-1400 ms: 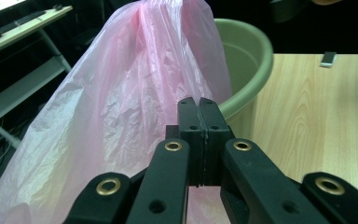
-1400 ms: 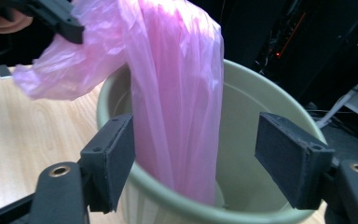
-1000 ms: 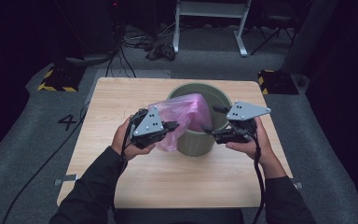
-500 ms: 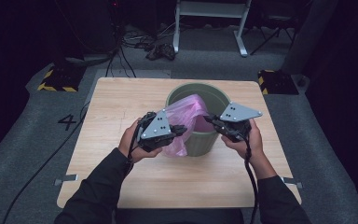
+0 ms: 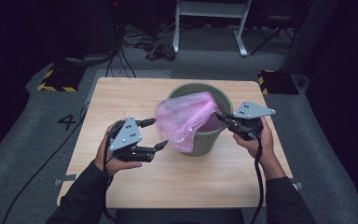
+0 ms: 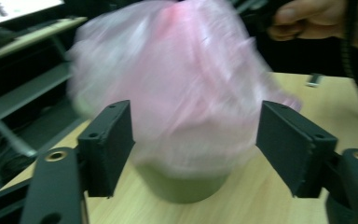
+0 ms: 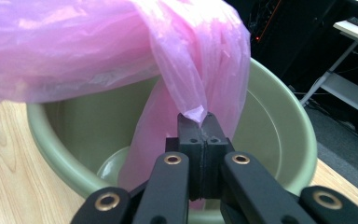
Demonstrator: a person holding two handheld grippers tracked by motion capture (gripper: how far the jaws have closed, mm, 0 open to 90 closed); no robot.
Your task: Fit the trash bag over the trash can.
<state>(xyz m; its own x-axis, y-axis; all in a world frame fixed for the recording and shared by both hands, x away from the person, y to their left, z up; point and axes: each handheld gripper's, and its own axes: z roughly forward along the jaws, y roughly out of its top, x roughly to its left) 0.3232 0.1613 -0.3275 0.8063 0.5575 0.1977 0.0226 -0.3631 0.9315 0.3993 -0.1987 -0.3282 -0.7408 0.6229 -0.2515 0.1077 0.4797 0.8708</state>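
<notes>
A green bin (image 5: 204,142) stands on the wooden table (image 5: 121,93) with a pink plastic bag (image 5: 186,119) draped over its near-left rim. My right gripper (image 5: 220,117) is shut on a pinch of the bag's edge at the bin's right rim; the right gripper view shows the bag (image 7: 121,56) caught between the closed pads (image 7: 192,133) above the bin (image 7: 270,121). My left gripper (image 5: 158,134) sits left of the bin; its jaws have just been opening and stand apart, off the bag. The left gripper view looks at the blurred bag (image 6: 177,84) beyond the spread pads (image 6: 109,144).
The table's near and left parts are bare wood. Beyond its far edge lie cables (image 5: 161,49), a white metal stand (image 5: 209,18) and yellow-black striped blocks (image 5: 56,79) on the grey floor.
My left gripper has let go of the bag, opened, and drawn back left toward the person. The bag has slumped over the bin's rim. My right gripper has shut on the bag's edge.
</notes>
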